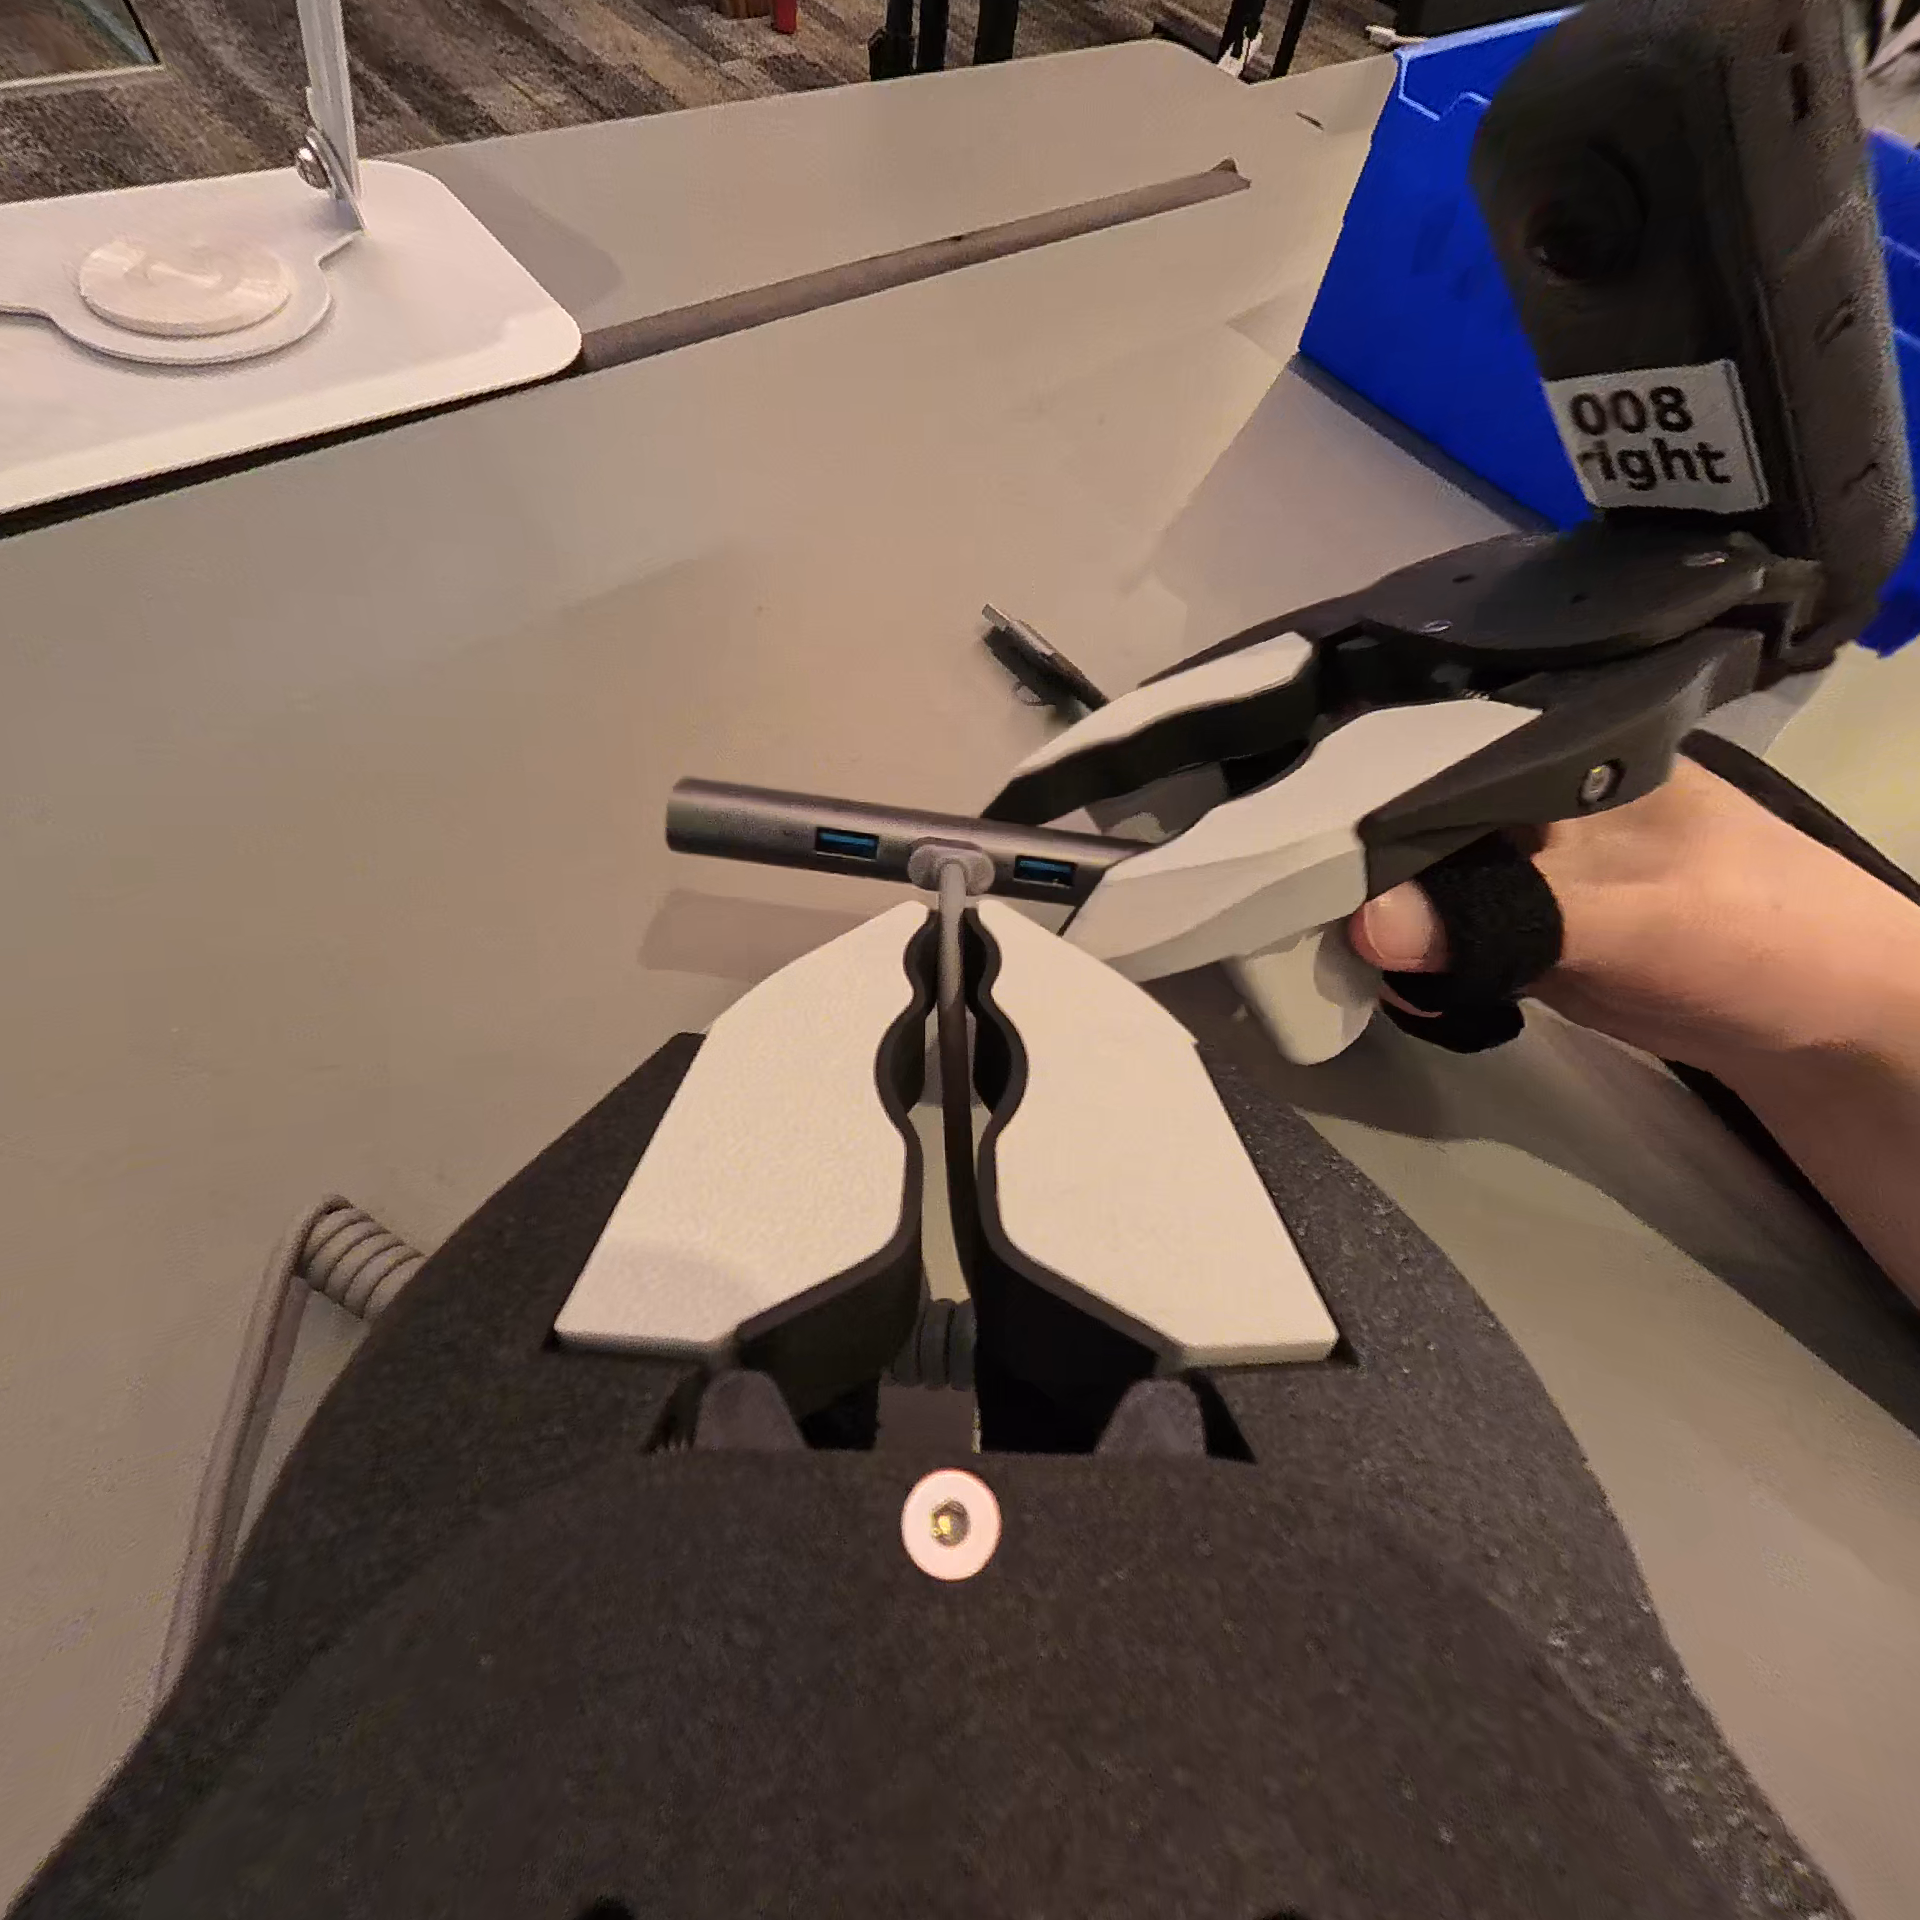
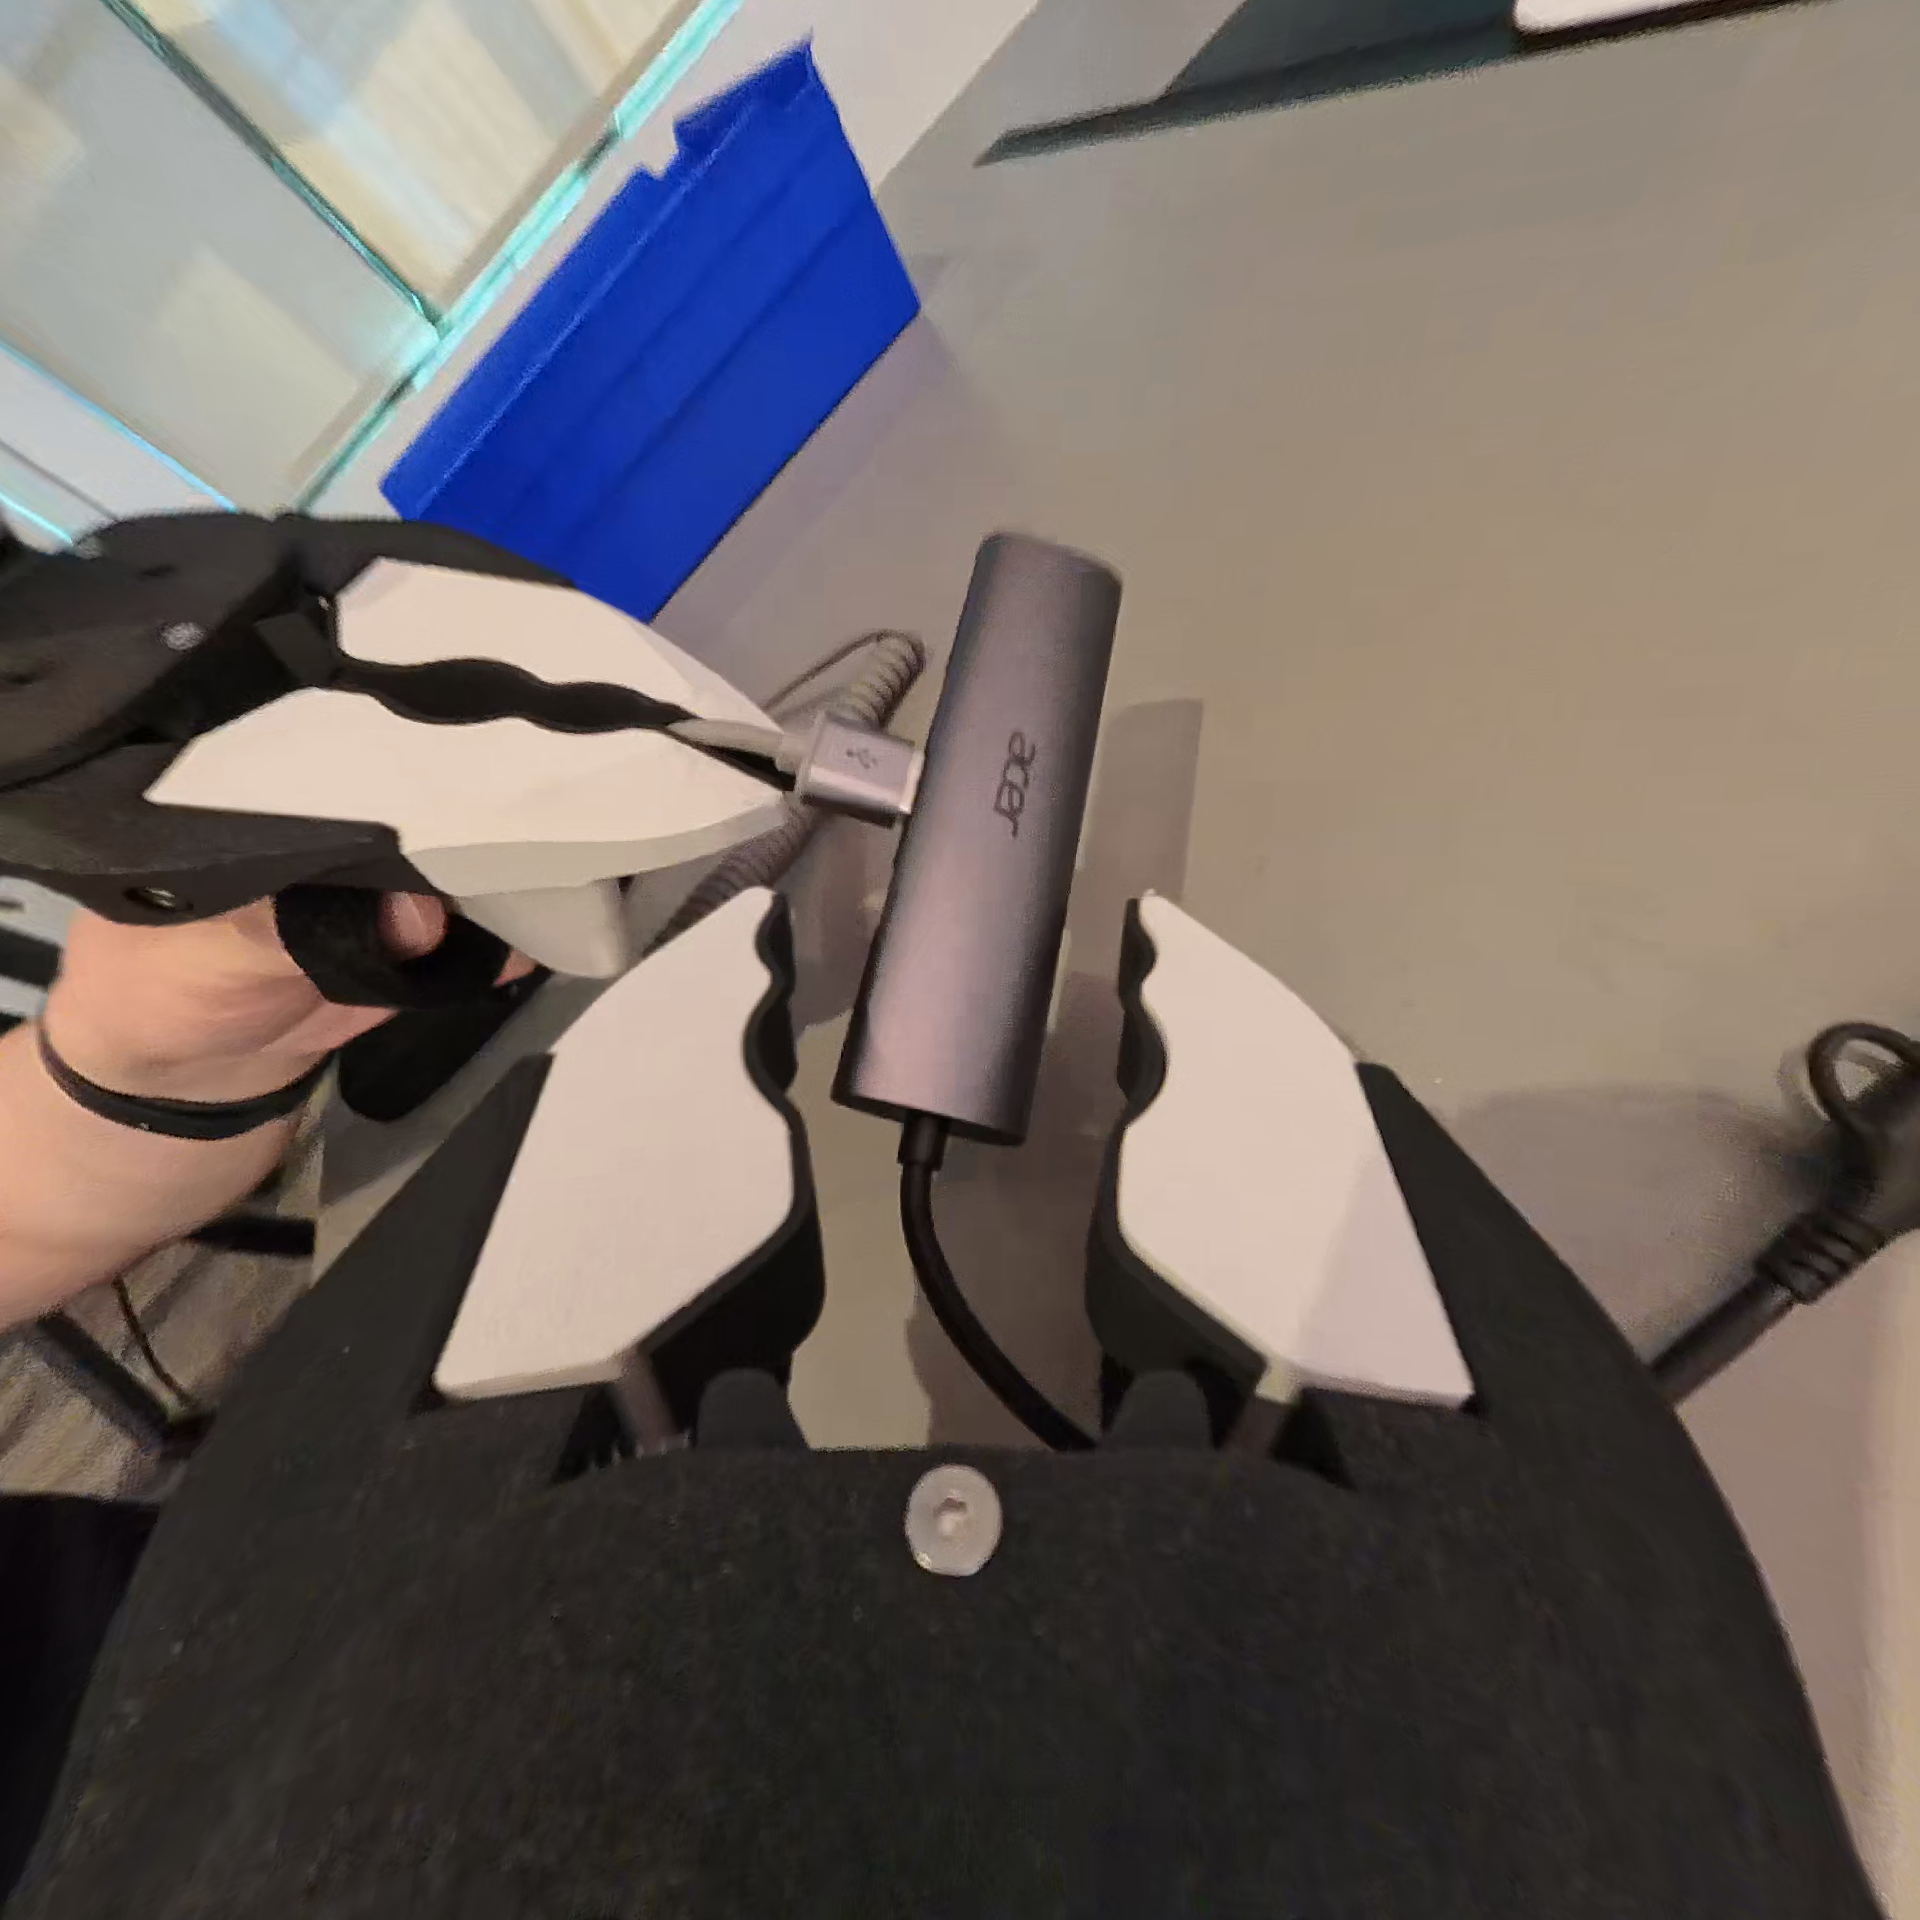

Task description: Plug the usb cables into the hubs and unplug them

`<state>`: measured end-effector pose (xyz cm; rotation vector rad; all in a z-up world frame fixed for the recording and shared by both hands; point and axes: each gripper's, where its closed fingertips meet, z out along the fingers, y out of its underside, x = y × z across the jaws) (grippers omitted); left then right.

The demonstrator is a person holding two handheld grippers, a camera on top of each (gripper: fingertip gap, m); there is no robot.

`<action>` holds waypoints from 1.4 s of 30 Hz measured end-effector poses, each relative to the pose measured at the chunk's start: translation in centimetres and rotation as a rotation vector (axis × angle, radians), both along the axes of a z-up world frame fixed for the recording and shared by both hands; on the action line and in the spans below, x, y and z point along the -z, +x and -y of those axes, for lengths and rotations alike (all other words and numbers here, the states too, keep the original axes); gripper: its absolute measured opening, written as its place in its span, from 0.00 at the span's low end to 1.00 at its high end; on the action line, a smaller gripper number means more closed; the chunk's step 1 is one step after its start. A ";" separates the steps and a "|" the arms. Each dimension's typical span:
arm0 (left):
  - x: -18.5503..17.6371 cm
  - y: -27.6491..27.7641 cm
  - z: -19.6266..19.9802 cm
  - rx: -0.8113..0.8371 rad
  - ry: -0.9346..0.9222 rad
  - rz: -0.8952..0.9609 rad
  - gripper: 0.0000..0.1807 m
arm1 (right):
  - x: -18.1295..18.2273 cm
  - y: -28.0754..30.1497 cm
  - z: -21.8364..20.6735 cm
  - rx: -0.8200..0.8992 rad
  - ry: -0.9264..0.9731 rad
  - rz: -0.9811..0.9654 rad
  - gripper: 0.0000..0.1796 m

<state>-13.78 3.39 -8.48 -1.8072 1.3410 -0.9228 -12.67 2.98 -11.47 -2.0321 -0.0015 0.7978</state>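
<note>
Now left hand-held gripper [image 1: 948,914] pinches USB cable [image 1: 948,997]

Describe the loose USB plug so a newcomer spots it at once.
Find the blue bin on the grey table. Between it and the right gripper lies a black plug with a metal tip. Unlike the grey plug seated in the hub, whose grey cable the left gripper pinches, this one is loose, held by nothing.
</note>
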 end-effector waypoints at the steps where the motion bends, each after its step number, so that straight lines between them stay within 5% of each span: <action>1: 0.0 0.0 0.0 0.000 0.001 0.002 0.02 | 0.5 -0.2 0.1 -0.021 -0.025 0.027 0.30; 12: -0.3 -0.2 0.4 -0.008 -0.040 0.034 0.02 | 0.5 -0.3 0.2 0.026 0.009 -0.085 0.27; 23: 0.4 -0.5 1.3 0.043 0.026 0.002 0.02 | 0.5 1.4 0.7 0.057 -0.042 0.180 0.18; 26: 0.5 -0.3 1.4 0.052 0.099 -0.016 0.09 | 0.9 1.5 0.7 0.061 -0.088 0.271 0.18; 32: 0.8 -0.2 -0.2 -0.014 0.250 -0.070 0.11 | 0.9 1.5 0.5 0.048 -0.134 0.321 0.18; 37: 0.9 0.5 0.2 0.018 0.255 -0.013 0.22 | 0.5 1.6 0.2 0.036 -0.127 0.318 0.18; 42: 0.0 1.0 -0.6 -0.041 0.292 0.086 0.19 | -0.2 1.7 0.1 0.048 -0.088 0.300 0.18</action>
